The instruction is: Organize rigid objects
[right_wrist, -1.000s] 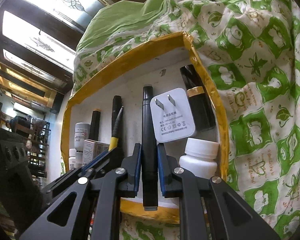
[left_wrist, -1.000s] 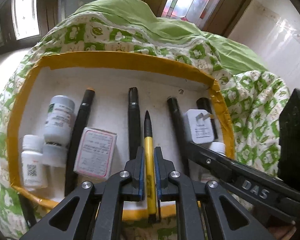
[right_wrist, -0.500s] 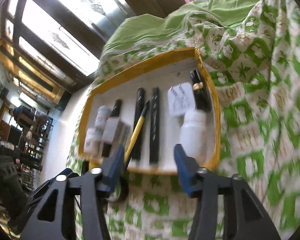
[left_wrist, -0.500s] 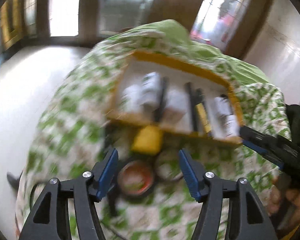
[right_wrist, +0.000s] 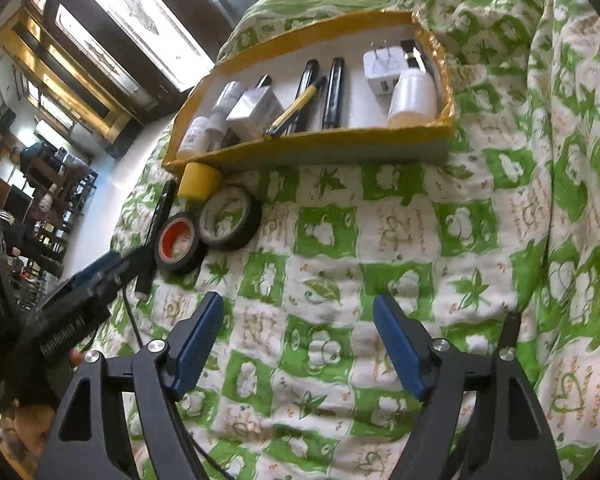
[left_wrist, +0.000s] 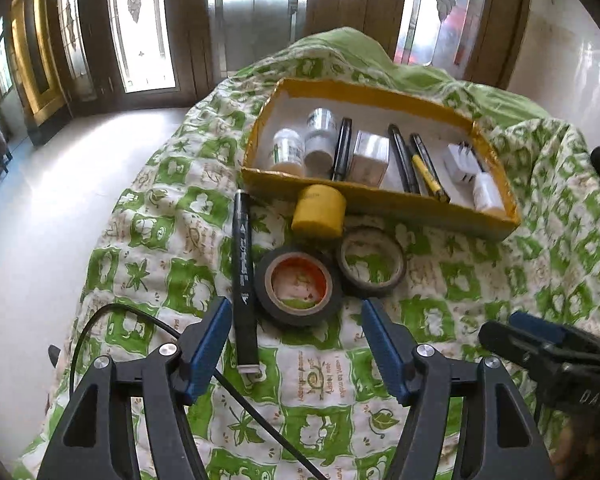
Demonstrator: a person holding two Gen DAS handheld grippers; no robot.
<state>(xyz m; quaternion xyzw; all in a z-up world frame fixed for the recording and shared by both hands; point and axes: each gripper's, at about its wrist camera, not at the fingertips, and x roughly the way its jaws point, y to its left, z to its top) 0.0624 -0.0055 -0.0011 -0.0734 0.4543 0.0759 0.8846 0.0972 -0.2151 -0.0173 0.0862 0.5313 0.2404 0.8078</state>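
- Both tongs have backed out of the yellow box (left_wrist: 384, 200); their jaws have just been opening.
- Left tongs (left_wrist: 296, 344) gape, empty, over black marker (left_wrist: 244, 276).
- Right tongs (right_wrist: 298, 344) gape over quilt (right_wrist: 380, 240).

Bed w/ green-white quilt (left_wrist: 440, 304). On it directly: yellow-edged box (left_wrist: 380, 200), yellow tape roll (left_wrist: 318, 212) touching box front, 2 black tape rolls (left_wrist: 298, 286) (left_wrist: 370, 266) side by side, black marker (left_wrist: 244, 276) left of them, thin black cable (left_wrist: 252, 404).
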